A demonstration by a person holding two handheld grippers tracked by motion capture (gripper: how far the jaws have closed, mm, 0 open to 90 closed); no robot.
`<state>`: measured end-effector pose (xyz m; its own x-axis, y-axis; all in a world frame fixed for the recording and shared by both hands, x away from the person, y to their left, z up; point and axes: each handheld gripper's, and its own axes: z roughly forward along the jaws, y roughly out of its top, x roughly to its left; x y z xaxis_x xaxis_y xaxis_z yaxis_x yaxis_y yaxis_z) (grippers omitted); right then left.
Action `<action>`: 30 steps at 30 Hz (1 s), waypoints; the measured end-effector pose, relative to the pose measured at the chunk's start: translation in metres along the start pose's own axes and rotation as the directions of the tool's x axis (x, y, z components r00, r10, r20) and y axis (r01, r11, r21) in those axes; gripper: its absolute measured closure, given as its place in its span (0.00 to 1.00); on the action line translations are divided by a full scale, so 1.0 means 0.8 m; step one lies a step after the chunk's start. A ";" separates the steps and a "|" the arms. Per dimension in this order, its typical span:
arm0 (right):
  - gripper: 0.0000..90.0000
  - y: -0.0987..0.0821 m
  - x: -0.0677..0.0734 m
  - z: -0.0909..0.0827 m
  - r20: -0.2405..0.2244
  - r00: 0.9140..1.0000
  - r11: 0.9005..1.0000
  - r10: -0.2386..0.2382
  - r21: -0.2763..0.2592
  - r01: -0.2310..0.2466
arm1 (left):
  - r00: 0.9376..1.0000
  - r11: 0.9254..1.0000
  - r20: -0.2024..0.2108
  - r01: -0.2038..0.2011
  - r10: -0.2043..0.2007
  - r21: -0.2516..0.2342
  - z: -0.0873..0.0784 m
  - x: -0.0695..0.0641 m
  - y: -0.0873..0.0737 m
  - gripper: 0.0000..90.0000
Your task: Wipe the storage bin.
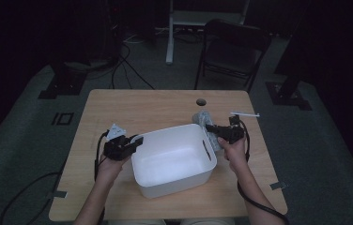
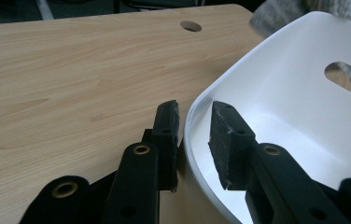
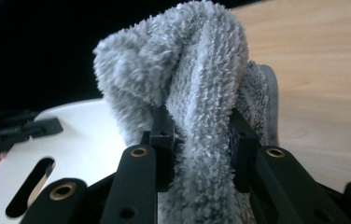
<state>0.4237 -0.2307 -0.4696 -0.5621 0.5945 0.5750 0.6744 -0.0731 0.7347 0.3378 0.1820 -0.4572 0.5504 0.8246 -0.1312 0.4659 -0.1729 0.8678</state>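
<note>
Grey towel (image 3: 197,93) bunched between right gripper (image 3: 201,140) jaws; pinched.

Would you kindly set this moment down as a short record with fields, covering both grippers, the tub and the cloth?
surface: wooden table
tub: white plastic tub, nothing visible inside, slot handle in its wall
left gripper: jaws astride the tub's rim, one outside, one inside
right gripper: shut on grey fluffy cloth
cloth position: bunched, at the tub's right wall outside the rim
other item: small white object near the table's far right edge
</note>
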 end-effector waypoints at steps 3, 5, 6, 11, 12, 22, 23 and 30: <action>0.79 -0.008 -0.009 0.009 0.002 1.000 0.999 0.020 0.030 -0.020 | 1.000 1.000 -0.017 -0.010 0.010 0.001 0.001 -0.003 0.001 0.81; 0.79 -0.015 -0.013 0.016 0.038 0.999 0.998 0.006 0.066 -0.009 | 1.000 1.000 -0.022 -0.008 0.008 0.003 0.001 -0.004 0.001 0.81; 0.79 -0.020 -0.017 0.018 0.029 0.999 0.998 0.022 0.060 -0.023 | 1.000 1.000 -0.021 -0.009 0.009 0.004 0.001 -0.003 0.001 0.81; 0.79 -0.030 -0.027 0.026 0.034 0.998 0.996 0.047 0.070 -0.049 | 1.000 1.000 -0.027 0.000 0.001 0.000 0.001 -0.004 0.001 0.81; 0.79 -0.031 -0.028 0.027 0.032 0.998 0.996 0.049 0.071 -0.051 | 1.000 1.000 -0.027 0.002 -0.002 -0.003 0.001 -0.004 0.001 0.81; 0.79 -0.051 -0.047 0.050 0.102 0.994 0.983 0.044 0.172 -0.062 | 1.000 1.000 -0.023 0.015 -0.015 -0.006 0.001 -0.003 0.000 0.81; 0.79 -0.053 -0.049 0.052 0.109 0.993 0.981 0.050 0.180 -0.069 | 1.000 1.000 -0.020 0.014 -0.014 -0.006 0.000 -0.003 0.000 0.81; 0.78 -0.055 -0.054 0.049 0.108 0.992 0.984 0.073 0.151 -0.089 | 0.998 0.999 0.057 0.011 -0.009 -0.038 -0.001 0.005 -0.004 0.78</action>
<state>0.4371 -0.2219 -0.5410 -0.4566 0.6706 0.5846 0.7862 -0.0033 0.6179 0.3380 0.1862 -0.4601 0.5847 0.7942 -0.1655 0.4452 -0.1436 0.8838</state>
